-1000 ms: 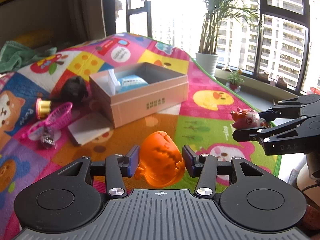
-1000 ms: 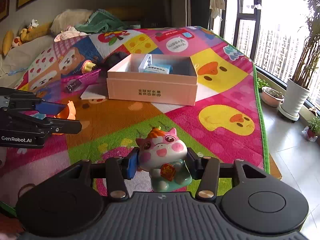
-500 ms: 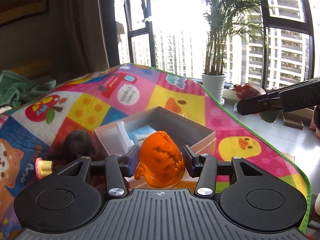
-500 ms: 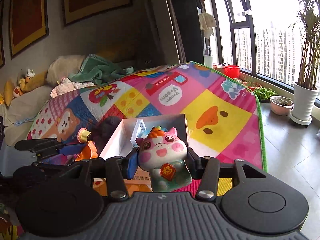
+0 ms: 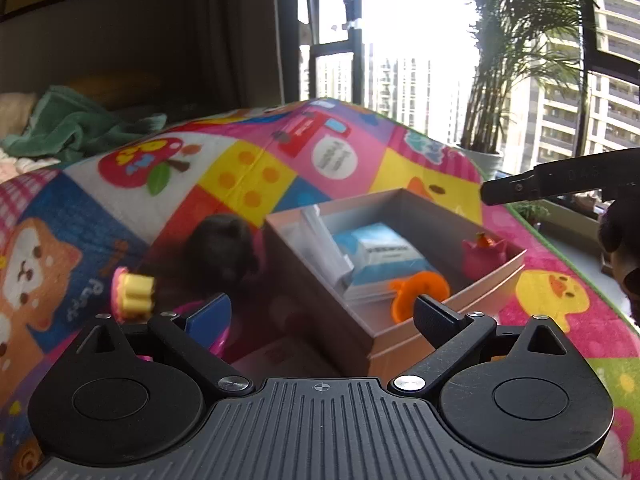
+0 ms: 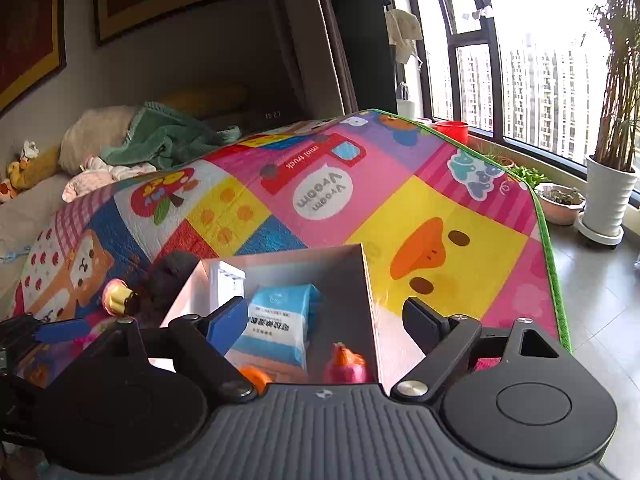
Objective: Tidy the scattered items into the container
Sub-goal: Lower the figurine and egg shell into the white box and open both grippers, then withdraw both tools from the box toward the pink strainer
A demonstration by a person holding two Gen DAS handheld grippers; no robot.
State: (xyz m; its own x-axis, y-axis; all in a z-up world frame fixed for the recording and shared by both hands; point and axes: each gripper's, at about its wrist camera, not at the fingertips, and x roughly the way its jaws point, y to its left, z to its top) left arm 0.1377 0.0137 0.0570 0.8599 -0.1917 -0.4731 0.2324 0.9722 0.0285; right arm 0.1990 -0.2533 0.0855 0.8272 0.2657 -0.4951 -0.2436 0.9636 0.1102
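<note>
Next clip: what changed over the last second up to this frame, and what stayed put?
Both toys were carried over the box and let go. The left gripper jaws have just been opening; the orange pumpkin toy now lies in the box. The right gripper jaws have just been opening too; the pink cow figurine sits inside. Nothing is between either pair. The blue packet, black toy and play mat stayed.

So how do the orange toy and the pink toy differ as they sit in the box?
The orange toy lies against the box's near wall, beside the blue pack; the pink toy sits in the right corner, away from the pack. The orange toy is one colour; the pink toy has an orange tuft on top. The orange toy looks wider and flatter. Both are inside the box, free of either gripper.
</note>
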